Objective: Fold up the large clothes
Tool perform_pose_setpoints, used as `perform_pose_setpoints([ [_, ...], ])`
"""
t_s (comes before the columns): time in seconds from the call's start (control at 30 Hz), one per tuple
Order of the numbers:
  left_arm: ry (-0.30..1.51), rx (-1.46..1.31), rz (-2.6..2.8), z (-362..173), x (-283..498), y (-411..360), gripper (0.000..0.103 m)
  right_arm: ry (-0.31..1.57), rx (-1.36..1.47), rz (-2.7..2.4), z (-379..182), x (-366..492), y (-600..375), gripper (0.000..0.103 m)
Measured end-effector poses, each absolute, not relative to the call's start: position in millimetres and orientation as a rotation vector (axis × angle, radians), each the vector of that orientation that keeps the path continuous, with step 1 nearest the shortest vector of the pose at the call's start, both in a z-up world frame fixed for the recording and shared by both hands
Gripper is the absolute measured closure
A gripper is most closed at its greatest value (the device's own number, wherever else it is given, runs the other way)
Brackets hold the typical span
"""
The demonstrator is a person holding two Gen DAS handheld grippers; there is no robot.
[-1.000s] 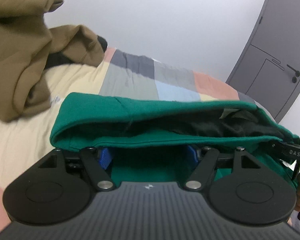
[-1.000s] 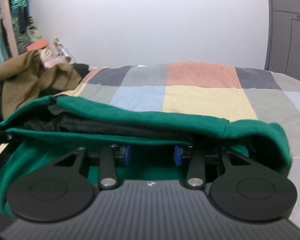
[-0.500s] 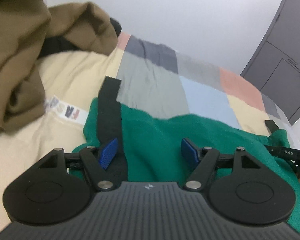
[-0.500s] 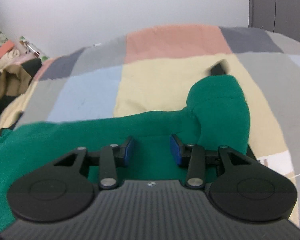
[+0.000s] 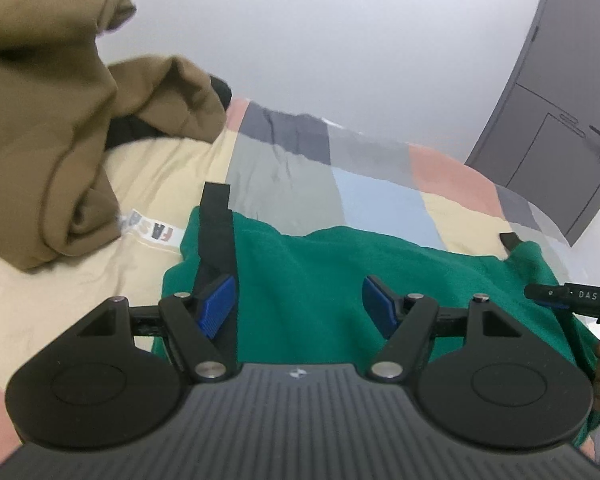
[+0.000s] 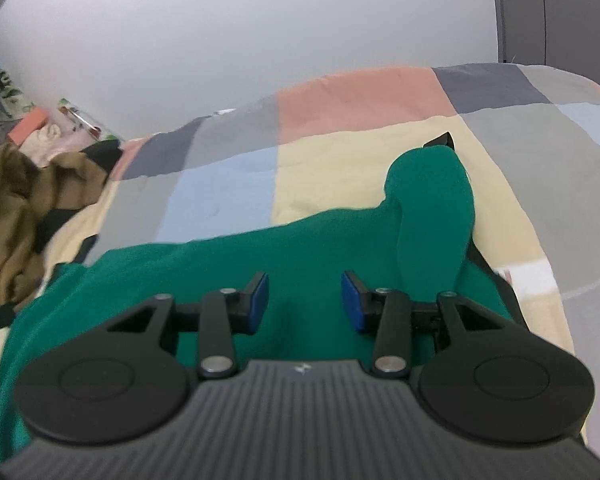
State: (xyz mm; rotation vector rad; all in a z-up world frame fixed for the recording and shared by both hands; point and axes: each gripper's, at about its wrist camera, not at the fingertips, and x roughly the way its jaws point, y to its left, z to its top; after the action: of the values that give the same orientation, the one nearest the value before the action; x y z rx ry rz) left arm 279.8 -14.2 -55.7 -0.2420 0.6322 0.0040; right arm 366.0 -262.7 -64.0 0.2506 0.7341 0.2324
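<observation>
A green garment point(image 5: 340, 272) with black trim lies folded on the patchwork bedspread point(image 5: 300, 172); it also shows in the right wrist view point(image 6: 220, 264). A black strap point(image 5: 216, 224) runs along its left edge. A green sleeve point(image 6: 432, 208) with a black cuff lies folded at the right. My left gripper point(image 5: 298, 304) is open and empty just above the garment. My right gripper point(image 6: 304, 300) is open and empty above it too; its body shows in the left wrist view point(image 5: 572, 294).
A pile of brown clothes point(image 5: 48, 128) lies on the bed at the left, also in the right wrist view point(image 6: 16, 208). A grey door point(image 5: 560, 100) stands at the right. A white wall runs behind the bed. Clutter point(image 6: 40, 128) sits at the far left.
One second ago both grippers held the green garment's folded edge up. They have let it go; it now lies flat, and both grippers are open and pulled back a little.
</observation>
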Motion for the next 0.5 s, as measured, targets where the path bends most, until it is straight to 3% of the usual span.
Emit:
perform_pose_setpoints([
  [0.27, 0.612, -0.242, -0.028, -33.1, 213.4, -54.0, 0.028, 0.693, 0.267, 0.293, -32.3, 290.3, -264.9, 0.059],
  [0.5, 0.638, -0.408, -0.094, -45.8, 159.7, -83.1, 0.027, 0.749, 0.496, 0.337, -38.5, 223.4, -283.2, 0.057],
])
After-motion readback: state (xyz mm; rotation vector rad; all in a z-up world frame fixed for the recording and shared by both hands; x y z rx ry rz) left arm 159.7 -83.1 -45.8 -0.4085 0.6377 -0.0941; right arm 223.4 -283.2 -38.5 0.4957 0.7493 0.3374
